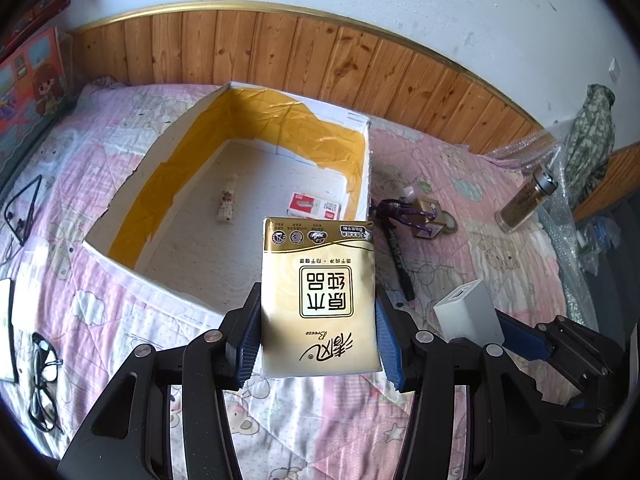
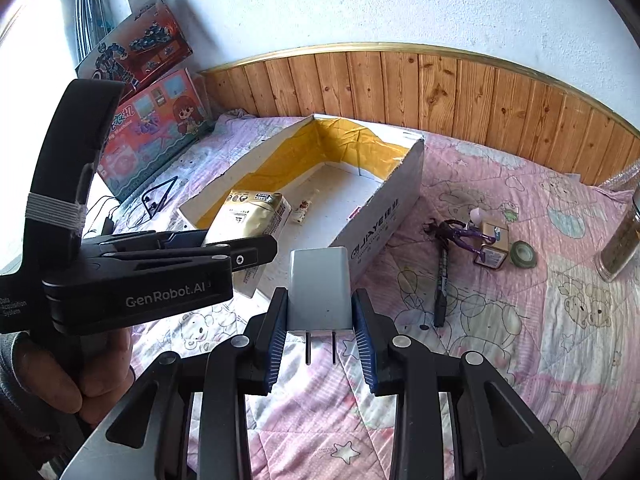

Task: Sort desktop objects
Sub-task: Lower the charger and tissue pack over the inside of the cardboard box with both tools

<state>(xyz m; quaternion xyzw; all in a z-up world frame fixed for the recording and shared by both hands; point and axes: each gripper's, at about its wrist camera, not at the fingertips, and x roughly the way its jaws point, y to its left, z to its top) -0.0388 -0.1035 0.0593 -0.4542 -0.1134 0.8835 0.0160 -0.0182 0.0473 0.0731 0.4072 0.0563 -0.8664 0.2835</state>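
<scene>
Two hand-held claws hover over a bed spread with a pink cartoon quilt, each carrying an item beside the open cardboard box that sits against the wood-panelled wall. The left claw is clenched on a gold tissue pack, its blue pads pressing both long sides, the pack raised at the box's near wall and partly covering the box's right front corner. The right claw grips a white charger plug by its sides, prongs pointing back toward the camera, just outside the near corner of the box. From the right wrist view, a person's hand is seen wrapped around the left tool's handle.

Inside the box, on its white floor, lie a small figurine and a red-and-white packet. To the right of the box on the quilt rest a black marker pen, a purple-handled tool, a small carton and a roll of tape, with a glass jar farther right. Left of the box lie a pair of glasses and a black wire stand; two toy boxes lean against the wall beyond it.
</scene>
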